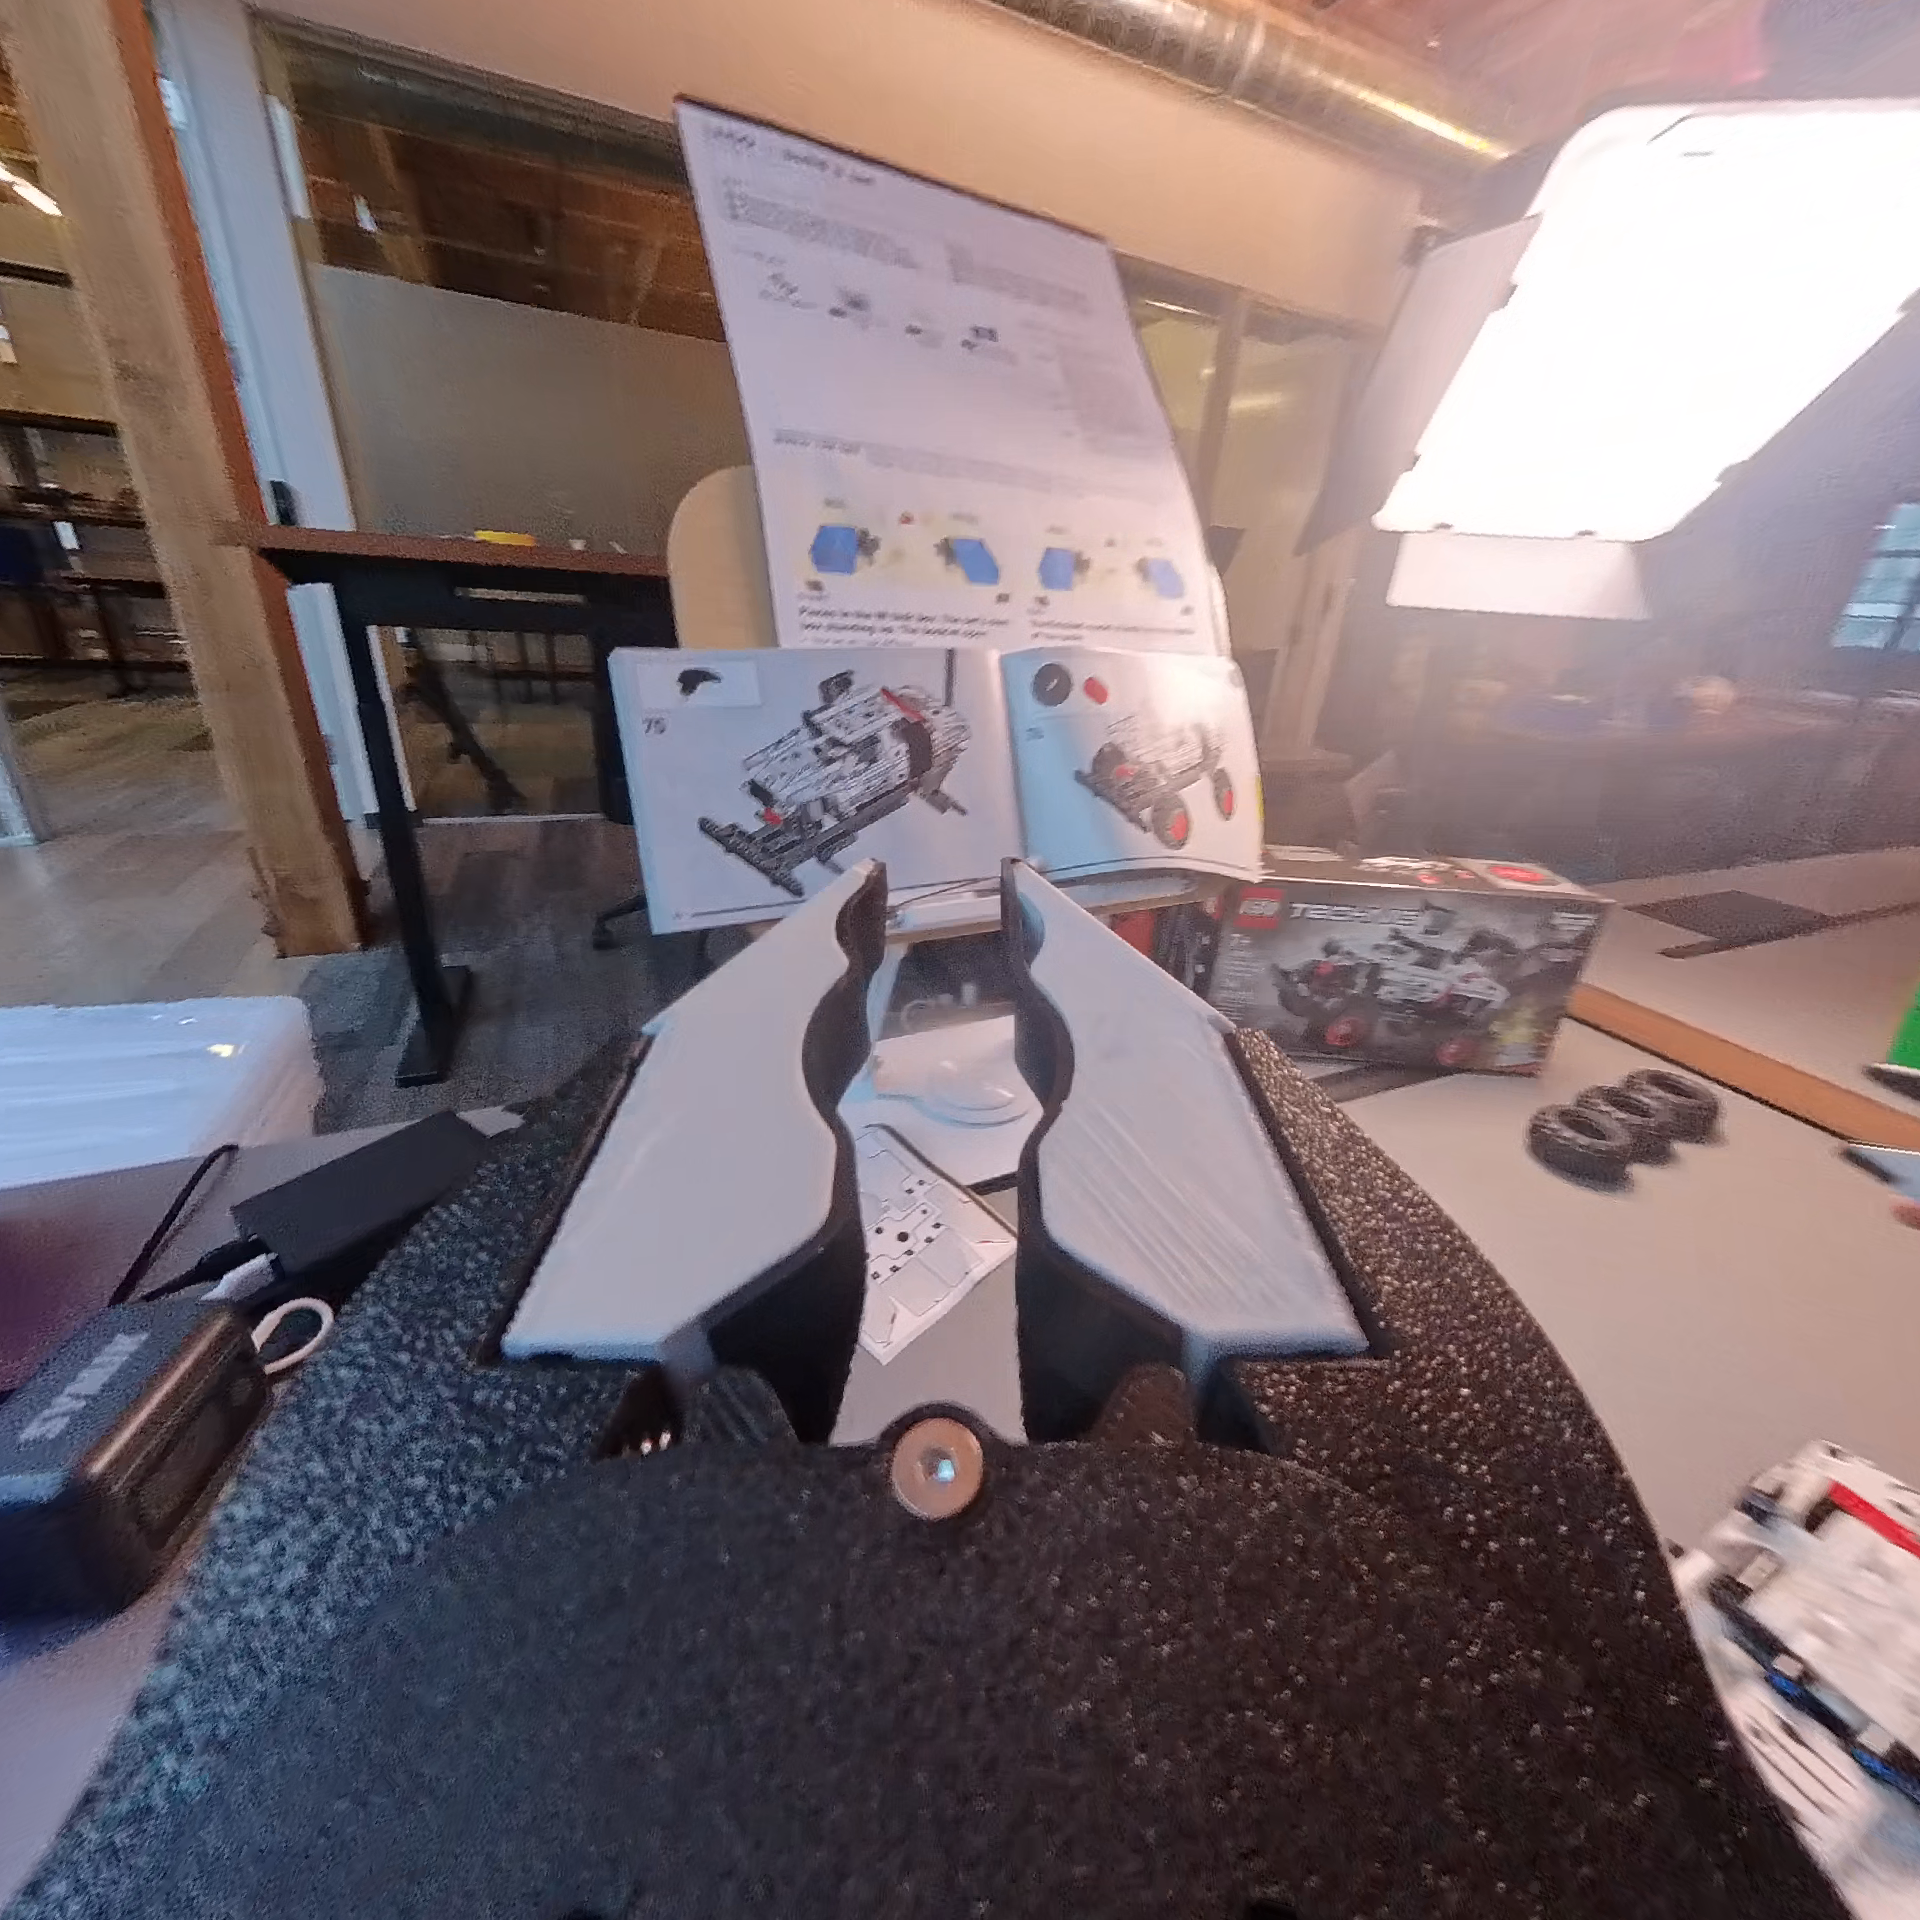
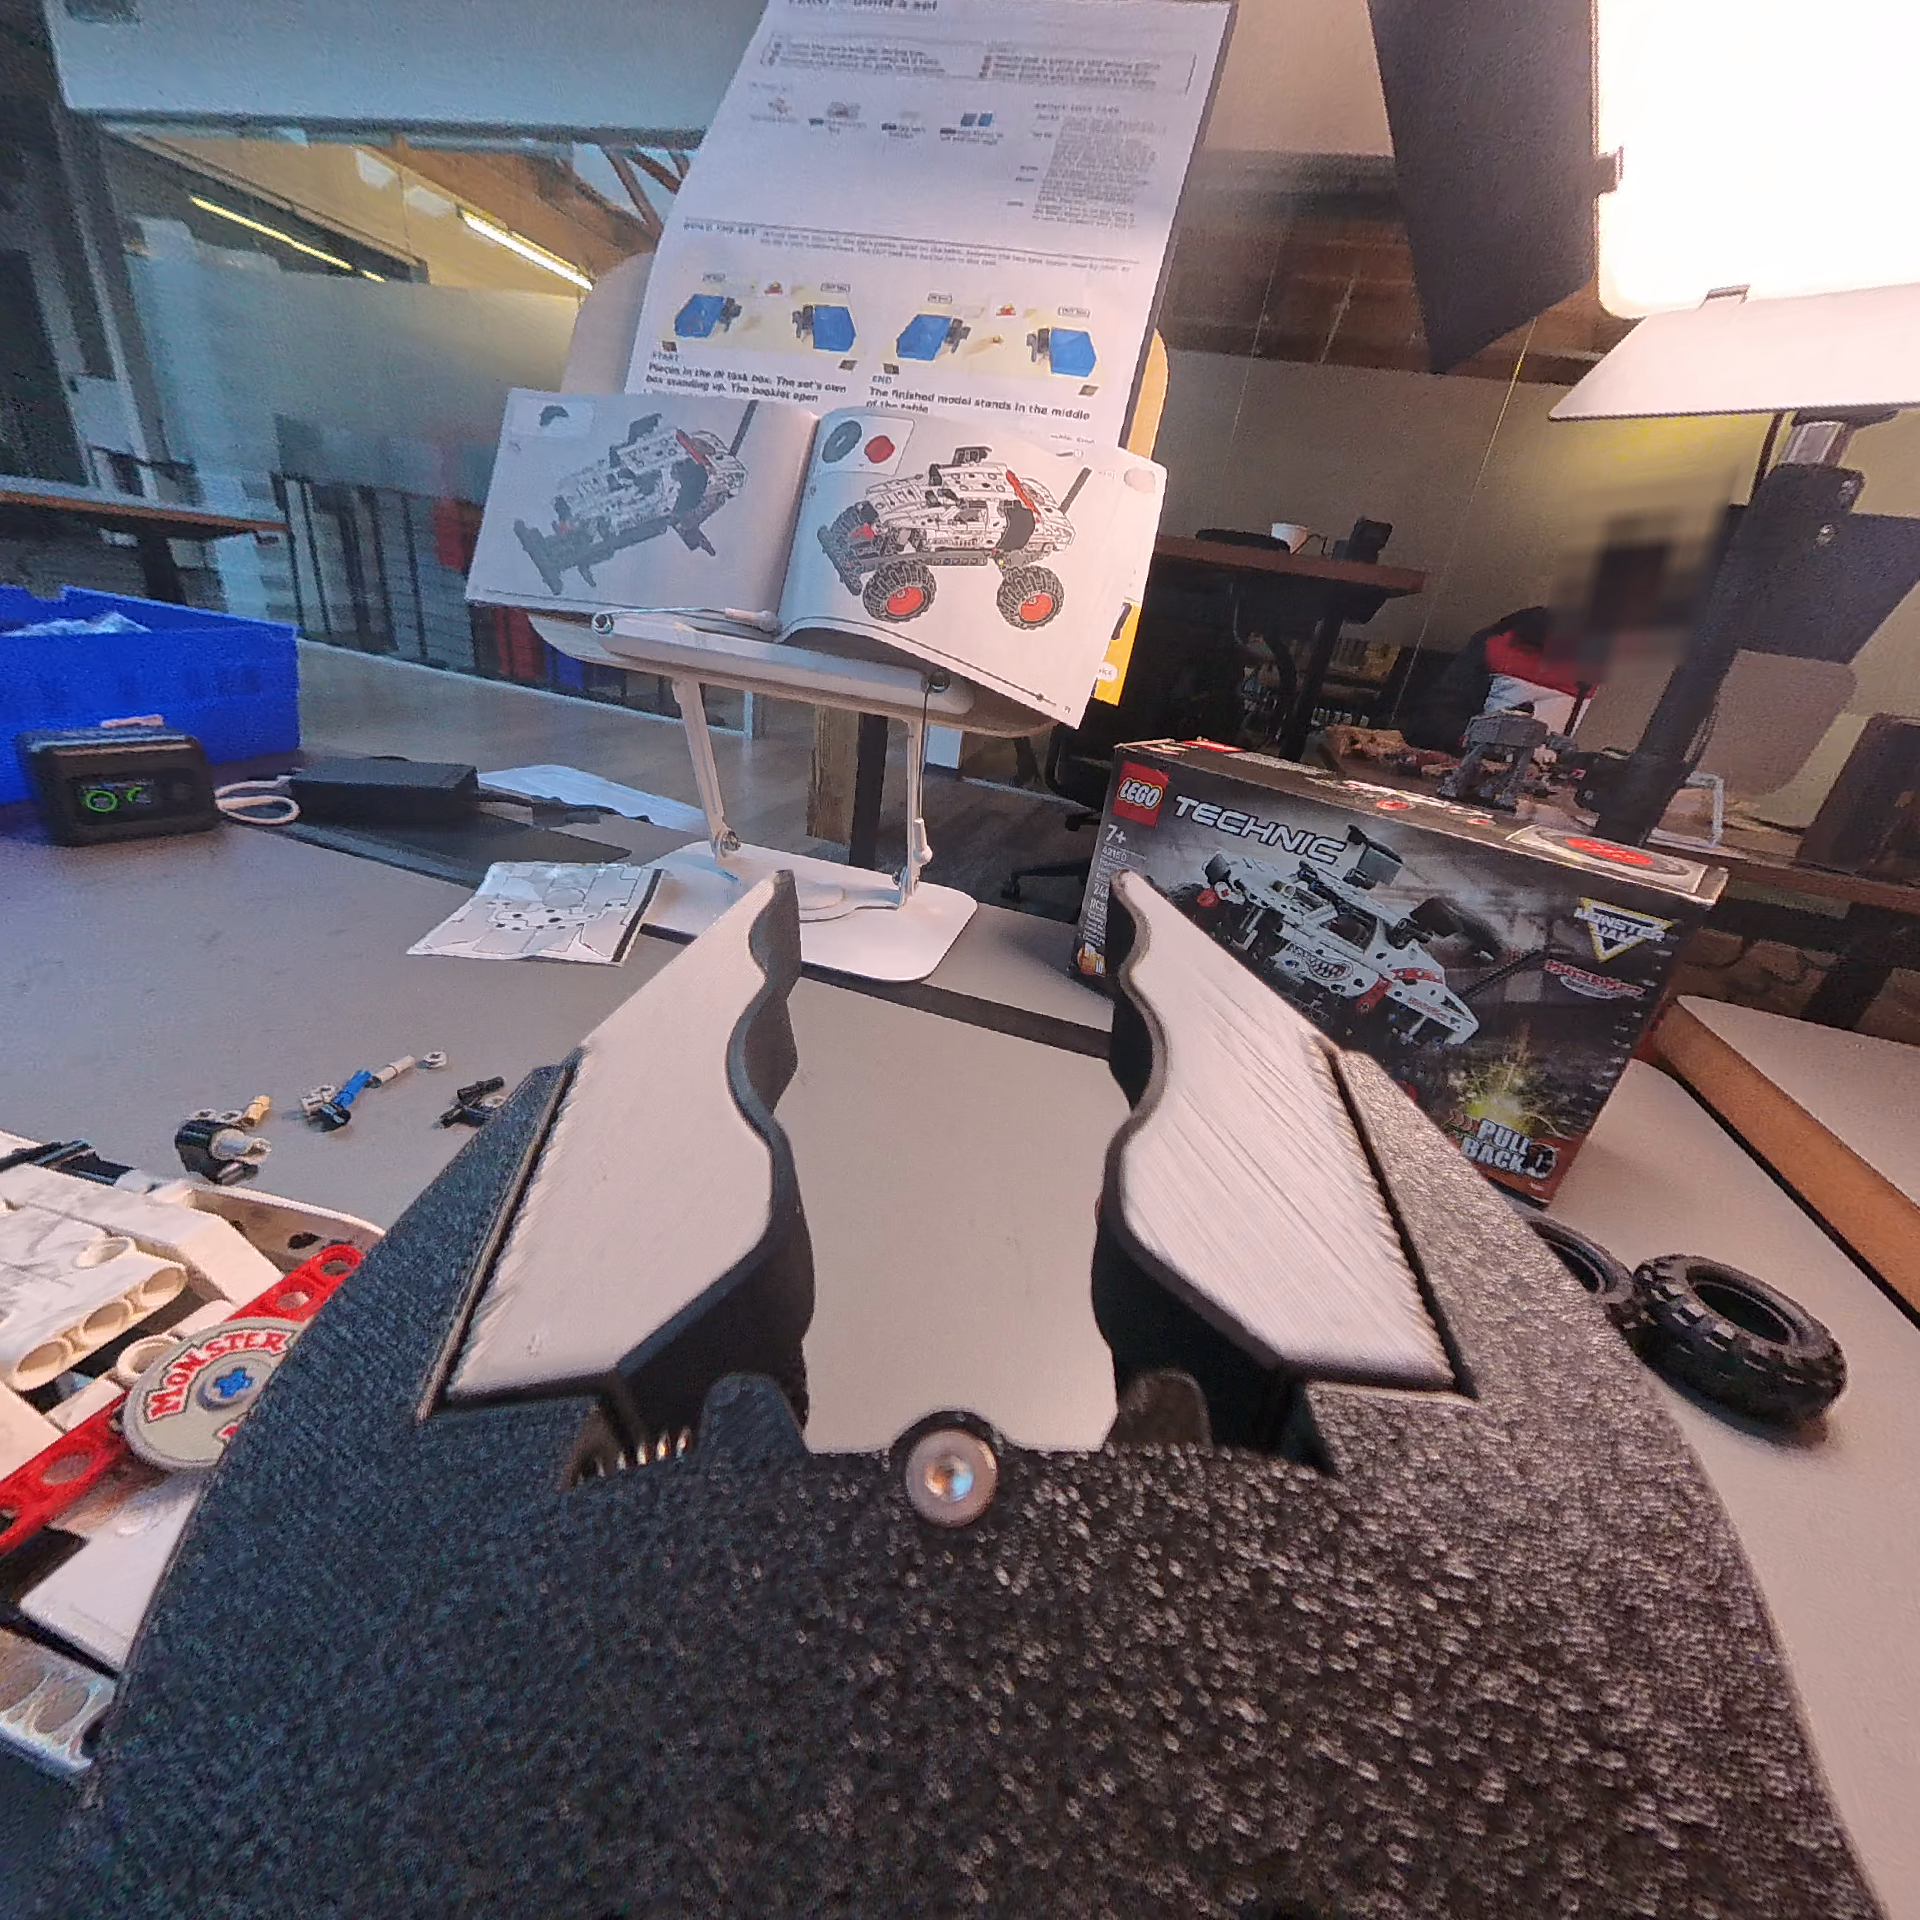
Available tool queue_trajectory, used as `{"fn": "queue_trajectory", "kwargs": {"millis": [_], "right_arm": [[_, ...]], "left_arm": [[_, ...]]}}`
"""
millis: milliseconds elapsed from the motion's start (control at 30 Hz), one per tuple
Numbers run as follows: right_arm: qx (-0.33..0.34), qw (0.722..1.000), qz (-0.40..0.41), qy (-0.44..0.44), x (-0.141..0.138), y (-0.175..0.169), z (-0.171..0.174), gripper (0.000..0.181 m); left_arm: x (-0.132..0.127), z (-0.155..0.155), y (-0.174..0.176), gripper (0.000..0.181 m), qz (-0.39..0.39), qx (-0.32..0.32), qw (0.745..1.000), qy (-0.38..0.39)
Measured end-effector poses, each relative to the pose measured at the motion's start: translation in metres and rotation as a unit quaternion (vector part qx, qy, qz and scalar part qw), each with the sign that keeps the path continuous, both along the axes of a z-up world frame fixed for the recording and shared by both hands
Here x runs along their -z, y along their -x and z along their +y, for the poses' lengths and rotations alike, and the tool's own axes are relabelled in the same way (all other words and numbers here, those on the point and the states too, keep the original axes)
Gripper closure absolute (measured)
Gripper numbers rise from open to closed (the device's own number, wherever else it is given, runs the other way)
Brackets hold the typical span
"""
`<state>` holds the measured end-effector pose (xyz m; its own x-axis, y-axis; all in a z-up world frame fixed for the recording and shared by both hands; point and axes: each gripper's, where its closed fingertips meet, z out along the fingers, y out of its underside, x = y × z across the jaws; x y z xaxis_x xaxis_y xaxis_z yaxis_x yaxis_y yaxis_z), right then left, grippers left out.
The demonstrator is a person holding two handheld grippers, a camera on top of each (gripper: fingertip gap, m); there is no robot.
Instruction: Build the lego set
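Blue bin (image 2: pixel 145 675), crumpled plastic inside

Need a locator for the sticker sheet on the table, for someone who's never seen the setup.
Find the white book stand holding the open instruction booklet at the table's far side. The sticker sheet lies flat on the grey table just left of the stand's base. It is the only loose paper there, pale with a dark edge, unlike the small loose pieces nearer the camera.
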<state>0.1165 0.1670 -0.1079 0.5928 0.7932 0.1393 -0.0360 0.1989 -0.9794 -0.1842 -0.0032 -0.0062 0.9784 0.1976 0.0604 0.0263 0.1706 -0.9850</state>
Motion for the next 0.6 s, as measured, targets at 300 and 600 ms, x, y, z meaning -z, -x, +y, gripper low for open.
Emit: {"fn": "queue_trajectory", "kwargs": {"millis": [300, 600], "right_arm": [[-0.007, 1.000, -0.012, 0.007, 0.005, 0.003, -0.003, 0.130], [-0.006, 1.000, -0.027, 0.015, 0.015, 0.006, -0.003, 0.134]], "left_arm": [[0.042, -0.152, 0.142, 0.159, 0.074, -0.056, 0.914, 0.396], [0.235, -0.254, 0.211, 0.145, 0.060, 0.026, 0.690, 0.721]]}}
